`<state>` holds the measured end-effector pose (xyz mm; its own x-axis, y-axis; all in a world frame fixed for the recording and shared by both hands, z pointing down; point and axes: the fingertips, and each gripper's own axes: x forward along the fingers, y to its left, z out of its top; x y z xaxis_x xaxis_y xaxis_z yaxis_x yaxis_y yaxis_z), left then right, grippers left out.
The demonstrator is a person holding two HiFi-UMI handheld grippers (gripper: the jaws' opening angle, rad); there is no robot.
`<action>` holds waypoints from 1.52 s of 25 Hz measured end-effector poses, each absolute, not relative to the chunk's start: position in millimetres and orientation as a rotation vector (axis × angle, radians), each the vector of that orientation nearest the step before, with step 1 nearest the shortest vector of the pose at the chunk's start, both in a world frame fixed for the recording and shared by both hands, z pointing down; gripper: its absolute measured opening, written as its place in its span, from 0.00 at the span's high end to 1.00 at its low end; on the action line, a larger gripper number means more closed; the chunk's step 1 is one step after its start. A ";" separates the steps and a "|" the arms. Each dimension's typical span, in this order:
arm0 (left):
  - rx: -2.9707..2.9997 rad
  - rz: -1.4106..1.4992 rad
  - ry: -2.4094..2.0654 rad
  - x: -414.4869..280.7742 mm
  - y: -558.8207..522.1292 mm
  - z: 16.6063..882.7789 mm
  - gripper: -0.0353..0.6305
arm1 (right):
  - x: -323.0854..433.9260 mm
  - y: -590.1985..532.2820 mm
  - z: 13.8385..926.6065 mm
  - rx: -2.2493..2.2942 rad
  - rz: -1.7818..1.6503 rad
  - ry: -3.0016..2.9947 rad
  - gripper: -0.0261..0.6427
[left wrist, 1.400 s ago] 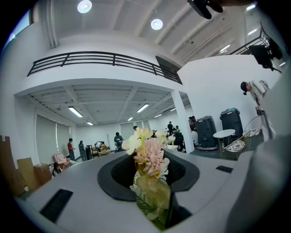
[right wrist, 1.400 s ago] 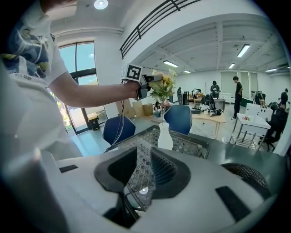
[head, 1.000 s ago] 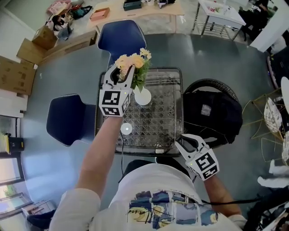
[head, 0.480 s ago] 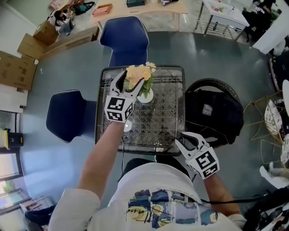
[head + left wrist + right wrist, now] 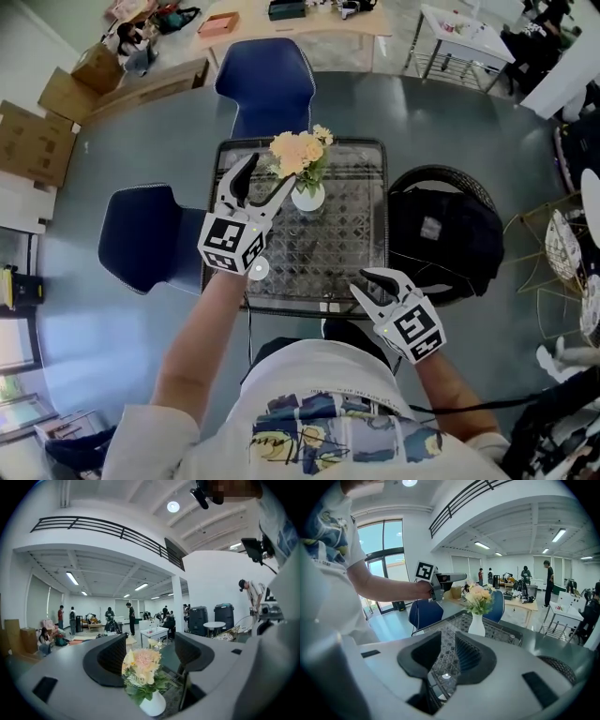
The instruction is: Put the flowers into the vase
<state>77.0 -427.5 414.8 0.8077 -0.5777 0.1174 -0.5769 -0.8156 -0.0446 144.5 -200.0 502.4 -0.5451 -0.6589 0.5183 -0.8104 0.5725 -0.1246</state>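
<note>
Left of the vase [image 5: 308, 196] and well apart, a chair [image 5: 150, 239] stands near the table [image 5: 379, 216] rim; there is open floor for your elbow between them. Behind the vase, a second chair [image 5: 262, 84] closes the far edge. Your left gripper [image 5: 269, 178] sits just left of the vase and nearer you, its jaws spread wide, having just been opening. Nothing is pinched: the flowers [image 5: 302, 150] line up between the jaws in the left gripper view, but the pads stand clear of them. The flowers stand upright in the vase on the table's far half, so the task looks done. Judge the bunch as light and soft: heads crush, thin stems bend. Should you regrip, take the stems just above the vase mouth, never the blooms. The vase looks small, smooth and top-heavy, likely to tip or slide on the table top. Right of the vase and nearer you, your right gripper [image 5: 372, 283] hovers at the near rim, jaws a narrow gap apart, empty. Further right of the vase, past the rim, a bag [image 5: 441, 230] blocks that side; draw back toward yourself
</note>
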 end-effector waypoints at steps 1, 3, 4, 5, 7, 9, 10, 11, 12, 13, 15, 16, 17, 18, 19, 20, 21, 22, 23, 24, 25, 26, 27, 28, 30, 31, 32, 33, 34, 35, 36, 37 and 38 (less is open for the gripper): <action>-3.010 -0.169 0.936 69.3 -418.7 409.9 0.48 | 136.7 -198.8 500.8 1.176 0.481 -2.396 0.81; -3.081 -0.110 0.892 53.4 -397.3 400.8 0.48 | 120.2 -195.1 495.2 1.158 0.453 -2.413 0.81; -3.115 -0.087 0.863 44.1 -384.8 397.3 0.48 | 110.6 -193.2 490.9 1.153 0.437 -2.426 0.81; -3.142 -0.074 0.837 33.2 -371.6 395.0 0.48 | 99.9 -191.0 486.3 1.149 0.422 -2.438 0.81; -3.166 -0.095 0.808 5.3 -343.5 395.1 0.48 | 74.1 -182.4 479.1 1.126 0.401 -2.460 0.81; -3.186 -0.145 0.794 -26.9 -312.2 397.9 0.59 | 45.4 -168.2 473.9 1.079 0.391 -2.483 0.82; -3.200 -0.170 0.784 -42.0 -296.0 398.7 0.65 | 31.8 -161.1 471.3 1.054 0.385 -2.494 0.82; -3.214 -0.193 0.774 -56.3 -280.1 399.3 0.75 | 19.3 -154.9 468.9 1.033 0.378 -2.503 0.82; -3.230 -0.209 0.767 -70.1 -264.8 400.1 0.82 | 7.7 -149.3 467.1 1.017 0.371 -2.509 0.82; -3.256 -0.213 0.761 -83.9 -249.6 401.0 0.89 | -3.8 -143.9 466.0 1.007 0.364 -2.512 0.82; -3.330 -0.207 0.736 -110.9 -217.7 403.4 0.93 | -26.9 -132.4 464.9 1.004 0.348 -2.510 0.85; -3.359 -0.215 0.712 -122.9 -201.1 405.0 0.93 | -38.2 -126.0 464.5 1.005 0.342 -2.506 0.86; -3.378 -0.236 0.684 -133.4 -184.5 406.5 0.93 | -48.8 -119.6 463.6 1.007 0.338 -2.503 0.86; -3.391 -0.265 0.654 -142.2 -168.3 407.8 0.93 | -58.8 -113.0 462.3 1.008 0.337 -2.502 0.87; -3.402 -0.295 0.624 -149.7 -152.4 408.9 0.93 | -68.5 -106.0 460.5 1.007 0.337 -2.502 0.87; -3.414 -0.324 0.595 -156.3 -136.8 409.9 0.93 | -77.7 -98.3 458.6 1.004 0.335 -2.502 0.87; -3.424 -0.347 0.570 -162.4 -122.1 411.0 0.93 | -86.6 -90.2 456.9 1.002 0.331 -2.502 0.87; -3.430 -0.362 0.550 -168.1 -108.9 412.0 0.93 | -94.9 -82.0 455.4 1.002 0.326 -2.502 0.87; -3.430 -0.371 0.532 -173.7 -97.2 412.7 0.93 | -102.6 -73.8 454.0 1.006 0.321 -2.502 0.87; -3.424 -0.379 0.517 -179.1 -86.4 412.8 0.93 | -110.0 -65.5 452.6 1.013 0.317 -2.502 0.88; -3.416 -0.387 0.501 -184.5 -76.2 412.3 0.93 | -117.3 -56.9 451.1 1.019 0.315 -2.504 0.88; -3.411 -0.393 0.487 -189.9 -66.6 411.2 0.93 | -124.6 -48.0 449.7 1.024 0.314 -2.507 0.88; -3.412 -0.396 0.476 -195.2 -57.6 409.9 0.93 | -132.0 -39.2 448.6 1.025 0.313 -2.510 0.88; -3.414 -0.398 0.465 -199.9 -49.5 408.6 0.93 | -139.1 -30.9 447.8 1.023 0.312 -2.514 0.89; -3.411 -0.398 0.430 -205.5 -34.7 405.7 0.93 | -150.4 -16.2 447.2 1.019 0.309 -2.515 0.89; -3.405 -0.402 0.410 -206.9 -27.3 404.8 0.93 | -154.8 -9.7 447.3 1.019 0.308 -2.514 0.89; -3.398 -0.408 0.390 -208.1 -19.9 404.5 0.93 | -158.8 -3.7 447.3 1.020 0.309 -2.513 0.89; -3.393 -0.414 0.373 -209.3 -13.0 404.5 0.93 | -162.5 1.7 447.0 1.021 0.309 -2.513 0.89; -3.390 -0.418 0.358 -210.4 -7.3 404.6 0.93 | -166.1 6.1 446.2 1.024 0.307 -2.514 0.89; -3.390 -0.418 0.347 -211.4 -3.2 404.7 0.93 | -169.4 9.4 445.2 1.027 0.304 -2.514 0.89; -3.393 -0.416 0.340 -212.1 0.0 405.0 0.93 | -172.1 11.7 444.3 1.028 0.298 -2.514 0.89; -3.398 -0.414 0.338 -212.6 3.1 405.4 0.93 | -174.6 13.8 443.8 1.025 0.294 -2.514 0.90; -3.402 -0.418 0.337 -212.8 7.0 406.0 0.93 | -176.8 16.3 443.7 1.019 0.293 -2.513 0.90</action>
